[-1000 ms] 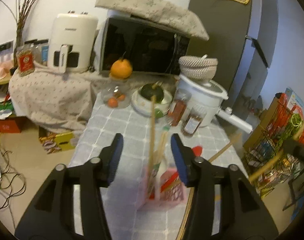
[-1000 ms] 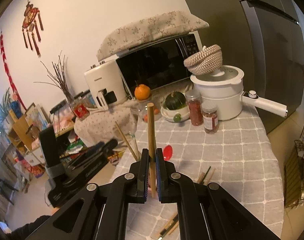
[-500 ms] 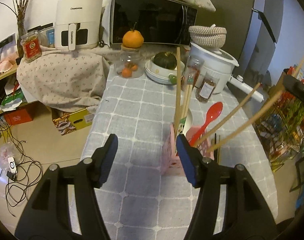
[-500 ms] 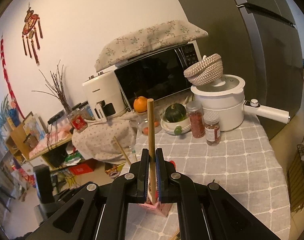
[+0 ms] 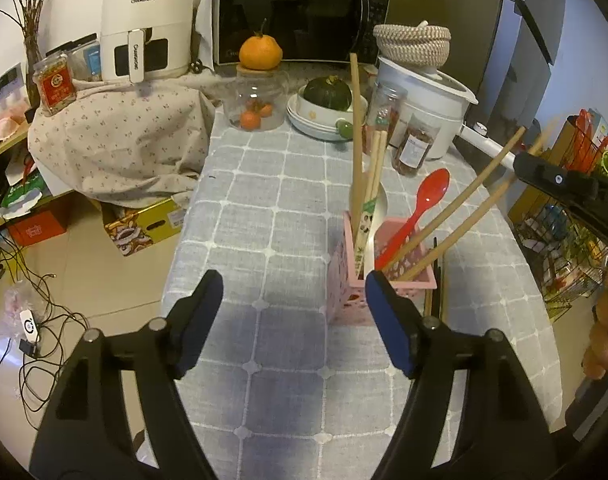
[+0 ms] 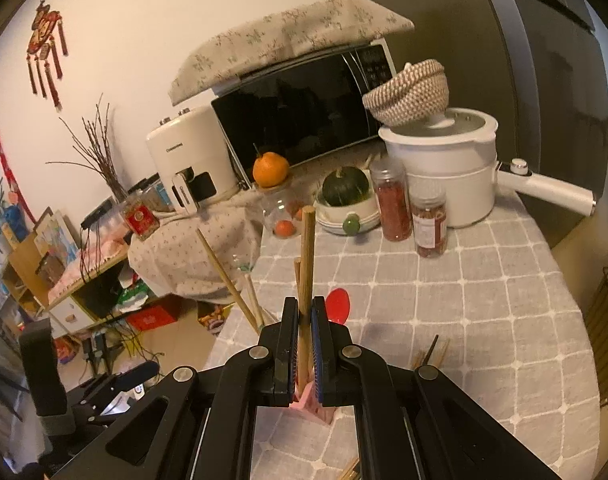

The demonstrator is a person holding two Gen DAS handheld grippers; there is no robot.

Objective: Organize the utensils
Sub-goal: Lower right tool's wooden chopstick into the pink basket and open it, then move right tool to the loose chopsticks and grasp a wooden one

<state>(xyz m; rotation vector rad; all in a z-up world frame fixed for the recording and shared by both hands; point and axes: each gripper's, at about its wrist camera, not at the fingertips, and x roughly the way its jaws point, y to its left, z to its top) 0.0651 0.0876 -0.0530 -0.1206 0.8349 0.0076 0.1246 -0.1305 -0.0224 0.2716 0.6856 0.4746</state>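
A: How does the left black two-finger gripper with blue pads (image 5: 294, 308) stand?
B: Jaws just widening, nothing between them.
A: The right black gripper (image 6: 303, 344)?
B: Clamped on a thin wooden stick (image 6: 306, 256).

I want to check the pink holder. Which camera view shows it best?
The left wrist view: the pink holder stands in plain sight with the red spoon and chopsticks inside. In the right wrist view, the right tool hides nearly all of it.
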